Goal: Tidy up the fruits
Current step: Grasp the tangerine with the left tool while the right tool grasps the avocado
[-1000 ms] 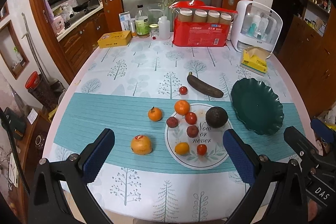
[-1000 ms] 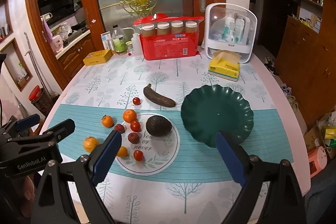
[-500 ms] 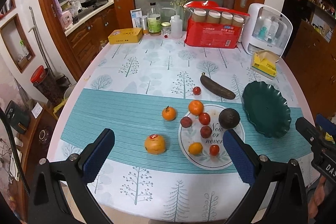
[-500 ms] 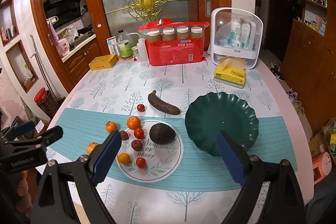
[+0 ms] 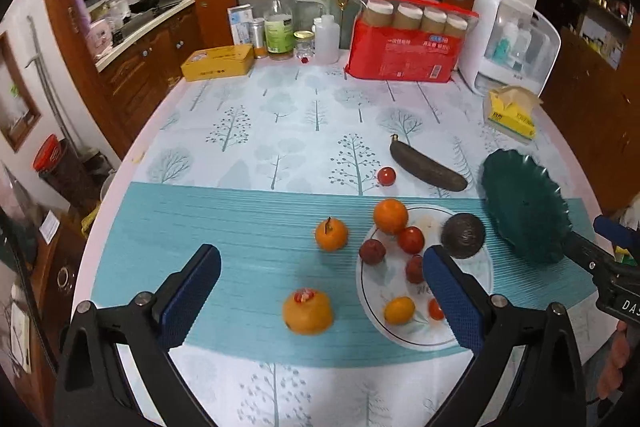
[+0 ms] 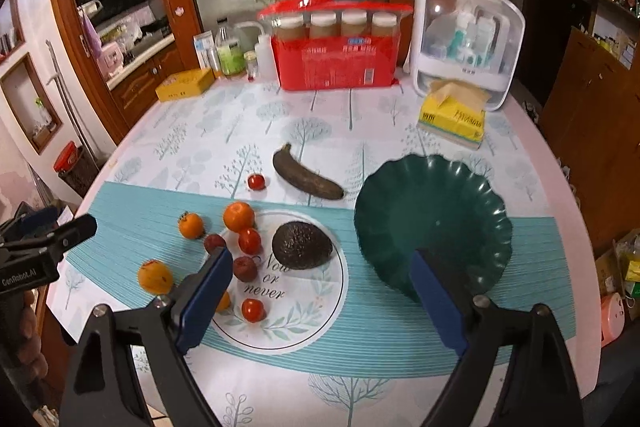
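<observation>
The left tool (image 5: 320, 283) is spread wide and holds nothing. It hangs over the near edge of the counter (image 5: 280, 115). The right tool (image 6: 320, 287) is spread wide too, with nothing between its blue pads (image 6: 206, 293).

Nearest to the left tool, a big orange (image 5: 307, 311) with a red sticker lies on the blue stripe of the cloth. Just beside it is the white plate (image 6: 312, 311). On the plate sit a small yellow fruit (image 5: 399, 310), little red tomatoes (image 6: 253, 309), two dark red plums (image 6: 245, 268) and a dark avocado (image 6: 302, 245). A round orange (image 6: 239, 215) rests at the far rim of the plate. A small orange with a stem (image 5: 331, 235) lies on the cloth to the left of the plate.

To the right of the white plate is a green dish (image 6: 434, 223) with a wavy rim and no fruit in it.

A bit farther, a very dark banana (image 6: 306, 179) lies on the cloth, with one tomato (image 6: 256, 181) near it.

At the far side stand a yellow tissue pack (image 6: 452, 119), a red bag (image 6: 336, 65), a white box (image 6: 466, 43), some bottles (image 5: 280, 31) and a yellow tin (image 5: 218, 63).
</observation>
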The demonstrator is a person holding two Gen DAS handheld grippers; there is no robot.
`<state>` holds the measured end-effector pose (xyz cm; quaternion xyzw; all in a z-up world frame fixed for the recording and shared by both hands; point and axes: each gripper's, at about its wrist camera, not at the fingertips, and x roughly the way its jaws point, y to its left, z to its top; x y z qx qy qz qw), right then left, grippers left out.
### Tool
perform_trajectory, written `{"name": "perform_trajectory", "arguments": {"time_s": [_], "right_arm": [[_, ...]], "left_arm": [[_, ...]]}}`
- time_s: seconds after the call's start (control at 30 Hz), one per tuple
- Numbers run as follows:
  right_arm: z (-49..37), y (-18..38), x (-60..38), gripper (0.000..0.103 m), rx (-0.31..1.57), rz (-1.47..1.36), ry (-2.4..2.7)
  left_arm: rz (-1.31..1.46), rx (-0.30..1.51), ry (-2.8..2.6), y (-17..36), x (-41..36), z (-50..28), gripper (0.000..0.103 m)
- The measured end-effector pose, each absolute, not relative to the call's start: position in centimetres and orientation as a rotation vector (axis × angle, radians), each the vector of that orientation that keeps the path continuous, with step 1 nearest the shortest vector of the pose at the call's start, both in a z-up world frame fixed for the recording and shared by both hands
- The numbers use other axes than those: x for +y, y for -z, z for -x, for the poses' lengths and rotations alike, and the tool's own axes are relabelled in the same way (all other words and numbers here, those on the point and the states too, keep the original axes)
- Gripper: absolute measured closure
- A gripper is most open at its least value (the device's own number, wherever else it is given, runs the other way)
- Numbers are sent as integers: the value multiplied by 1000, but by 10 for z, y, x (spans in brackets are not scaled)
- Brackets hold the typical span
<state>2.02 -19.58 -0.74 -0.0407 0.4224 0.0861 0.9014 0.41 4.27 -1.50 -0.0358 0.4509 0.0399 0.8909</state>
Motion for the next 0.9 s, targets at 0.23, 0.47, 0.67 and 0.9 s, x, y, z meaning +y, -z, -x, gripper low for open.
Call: {"name": "perform_trajectory", "arguments": {"time_s": [0.23, 0.47, 0.67, 0.9], "right_arm": [[-55, 46, -180, 19, 970, 63, -183], [-88, 90, -169, 21, 1086, -18, -176], [-110, 116, -168, 21, 1148, -85, -133], [-130, 139, -170, 24, 1203, -145, -88]], "left_arm": [[85, 1065, -78, 65, 63, -58, 2], [101, 1194, -26, 118, 74, -97, 2], [73, 1281, 34, 152, 71, -121, 11], [116, 1357, 86, 180, 69, -141, 32]]}}
